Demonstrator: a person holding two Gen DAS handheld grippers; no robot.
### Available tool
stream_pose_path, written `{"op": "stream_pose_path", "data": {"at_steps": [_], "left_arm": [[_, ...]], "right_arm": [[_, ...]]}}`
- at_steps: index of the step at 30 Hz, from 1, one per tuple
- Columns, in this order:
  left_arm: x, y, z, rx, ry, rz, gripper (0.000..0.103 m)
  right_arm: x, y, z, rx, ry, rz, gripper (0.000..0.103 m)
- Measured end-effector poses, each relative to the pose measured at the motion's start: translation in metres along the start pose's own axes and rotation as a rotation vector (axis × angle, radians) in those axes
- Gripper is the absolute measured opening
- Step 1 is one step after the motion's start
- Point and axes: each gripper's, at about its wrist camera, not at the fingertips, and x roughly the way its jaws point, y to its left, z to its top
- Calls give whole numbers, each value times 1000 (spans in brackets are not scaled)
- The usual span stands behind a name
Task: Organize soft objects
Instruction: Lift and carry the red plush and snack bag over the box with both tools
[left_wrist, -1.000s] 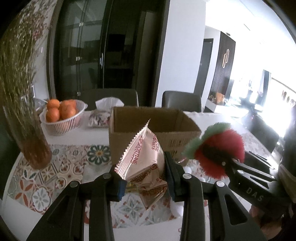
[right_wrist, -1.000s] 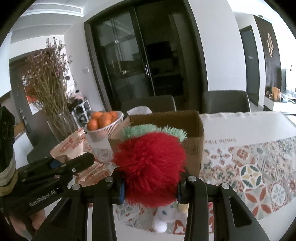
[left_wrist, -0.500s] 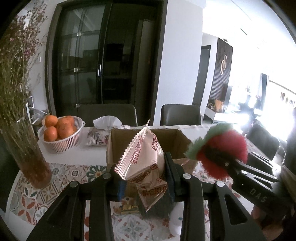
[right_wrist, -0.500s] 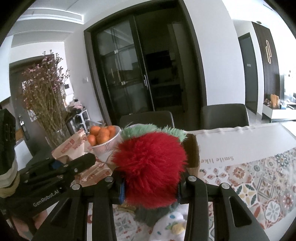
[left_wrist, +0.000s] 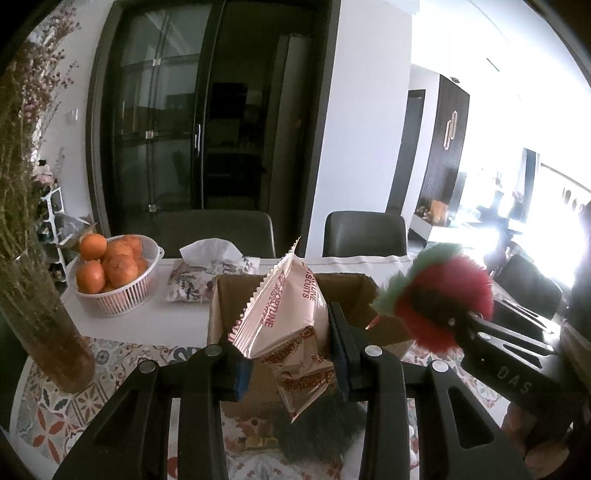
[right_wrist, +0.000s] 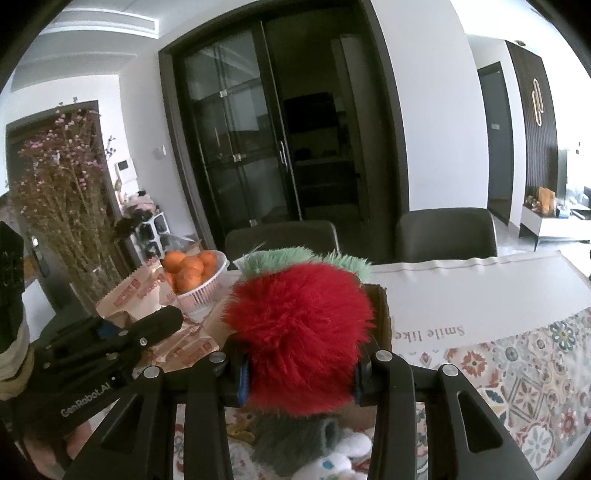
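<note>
Both raised above box (left_wrist: 369, 295), left hand-held gripper (left_wrist: 291, 354) clamping biscuit packet (left_wrist: 288, 317), right hand-held gripper (right_wrist: 299, 373) clamping plush strawberry (right_wrist: 299, 332)

— Where is the box?

— The cardboard box (left_wrist: 288, 291) stands on the table (right_wrist: 480, 295), its open top up. Left of it lies the tissue pack (left_wrist: 207, 273), and further left the fruit basket (left_wrist: 114, 284); nearer, at the left edge, the vase of dried flowers (left_wrist: 48, 332).

— And the grippers?

— Side by side before the box. The left gripper (left_wrist: 290, 354) holds the biscuit packet (left_wrist: 291, 325) above the near wall; the right gripper (right_wrist: 301, 369), on its right, holds the plush ball (right_wrist: 299, 332). Under them more soft toys (right_wrist: 325, 450) lie on the table. Two chairs (left_wrist: 365, 232) stand behind it.
</note>
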Motion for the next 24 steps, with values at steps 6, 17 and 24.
{"op": "stream_pose_path", "data": {"at_steps": [6,17,24], "left_arm": [[28,7,11,-13,43,-8,36],[77,10,25,25,160,3,36],[109,9,23,60,275,3,36]], "right_arm": [[21,-6,13,0,47,-10,40],[76,-22,31,21,205,-21,40],[108,-33,26,49,309,-13,40]]}}
